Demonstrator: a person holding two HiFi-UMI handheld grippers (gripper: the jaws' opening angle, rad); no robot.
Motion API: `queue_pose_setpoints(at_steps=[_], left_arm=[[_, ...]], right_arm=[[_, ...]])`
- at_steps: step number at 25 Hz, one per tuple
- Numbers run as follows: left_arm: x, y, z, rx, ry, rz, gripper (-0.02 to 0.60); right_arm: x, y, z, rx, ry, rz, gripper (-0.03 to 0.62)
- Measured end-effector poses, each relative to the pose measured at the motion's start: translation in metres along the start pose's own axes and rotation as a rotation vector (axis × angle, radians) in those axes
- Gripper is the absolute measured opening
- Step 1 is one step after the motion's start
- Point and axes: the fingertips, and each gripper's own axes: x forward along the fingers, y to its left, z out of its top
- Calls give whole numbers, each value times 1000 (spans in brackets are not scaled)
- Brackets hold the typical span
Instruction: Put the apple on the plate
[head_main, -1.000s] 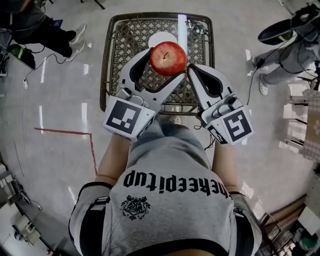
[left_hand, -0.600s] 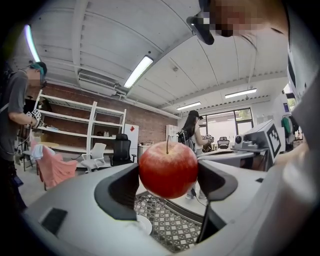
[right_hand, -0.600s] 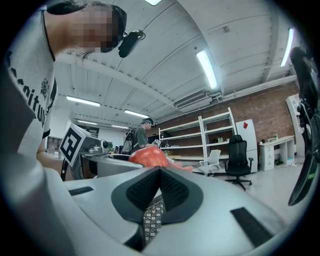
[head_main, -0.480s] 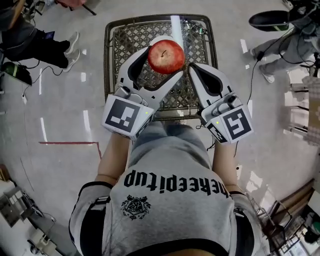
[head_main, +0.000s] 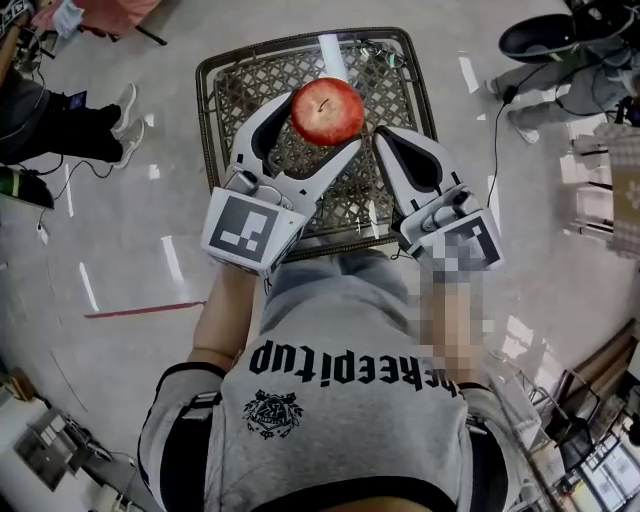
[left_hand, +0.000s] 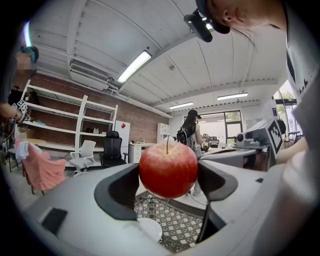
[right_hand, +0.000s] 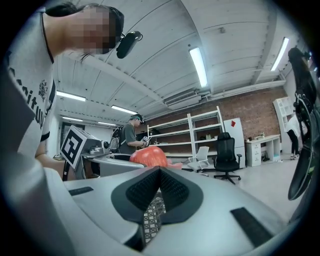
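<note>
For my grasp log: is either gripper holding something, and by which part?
The left gripper holds the apple by two opposite sides, around its widest part. The right gripper is shut, with nothing in it.

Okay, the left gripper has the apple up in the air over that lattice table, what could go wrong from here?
1. The apple is round and the left gripper pinches it only at its sides, so it might slip out on the way down.
2. The plate shows only below the jaws in the left gripper view. In the head view the apple covers it, so the drop could miss and roll across the table.
3. The right gripper, shut and empty, sits close by and could bump the left.
</note>
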Motion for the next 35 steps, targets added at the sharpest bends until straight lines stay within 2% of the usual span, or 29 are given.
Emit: queue_pose_setpoints(at_steps=[4, 15, 19, 23, 27, 31, 35], left_arm=[[-1, 0, -4, -16, 63, -39, 399], [15, 29, -35, -28, 123, -104, 399], [20, 33, -47, -43, 135, -127, 399], [26, 39, -55, -20, 100, -138, 397], [35, 47, -78, -7, 164, -149, 397], [44, 55, -90, -15, 144, -164, 397], [50, 62, -102, -38, 159, -161, 397]], right_arm=[[0, -1, 2, 13, 13, -43, -5], [32, -12, -24, 39, 41, -90, -5], [38, -15, -38, 44, 65, -102, -5], [43, -16, -52, 56, 91, -116, -5], [52, -22, -68, 68, 119, -123, -5], [57, -26, -77, 79, 130, -130, -5], [60, -30, -87, 89, 139, -143, -5]])
